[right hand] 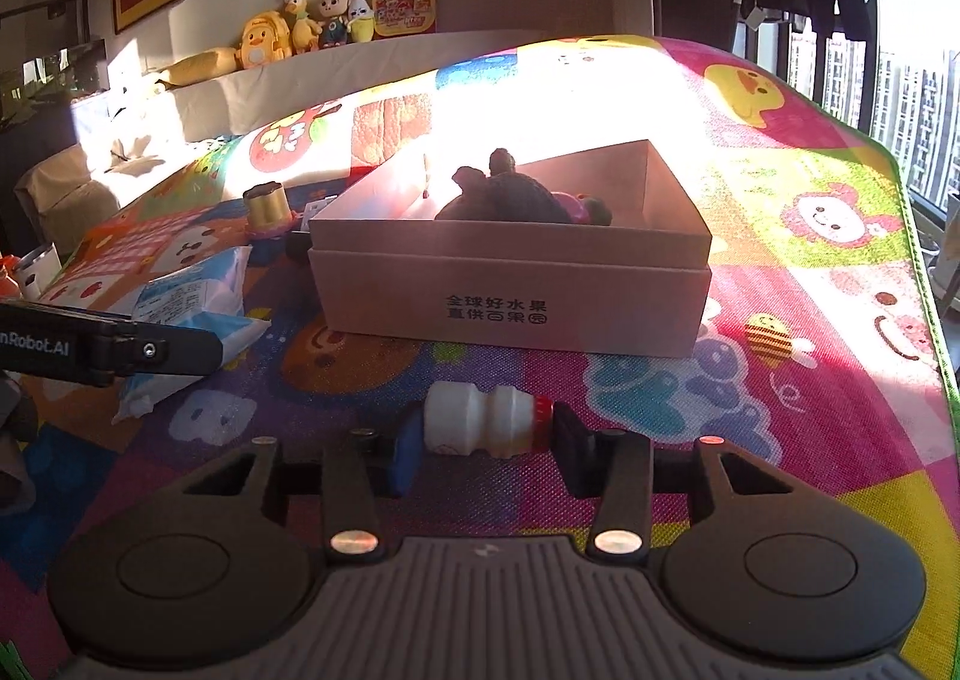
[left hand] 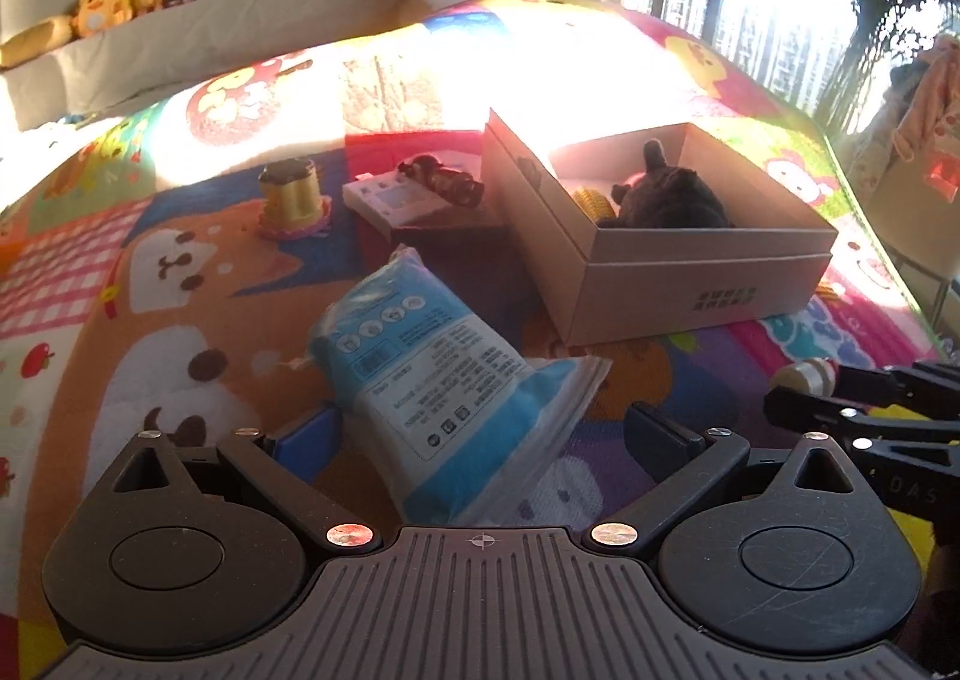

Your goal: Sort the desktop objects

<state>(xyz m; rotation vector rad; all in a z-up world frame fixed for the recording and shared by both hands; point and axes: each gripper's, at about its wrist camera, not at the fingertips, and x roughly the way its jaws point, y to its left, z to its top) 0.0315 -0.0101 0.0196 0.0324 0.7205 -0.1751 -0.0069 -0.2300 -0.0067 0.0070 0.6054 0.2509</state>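
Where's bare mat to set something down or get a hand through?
Free: mat right of the box, and the sunlit stretch behind it. Crowded: left of the box, where the blue pack, gold jar and white carton cluster.

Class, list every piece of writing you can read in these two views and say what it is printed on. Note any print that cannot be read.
"全球好水果 直供百果园": front of the cardboard box.
"nRobot.AI" (start cut off): side of the left hand-held gripper.
"DAS" (faint, partial): side of the right hand-held gripper.
Blue-and-white packet: print and barcode too small to read.
Red box on the ledge: blurred.
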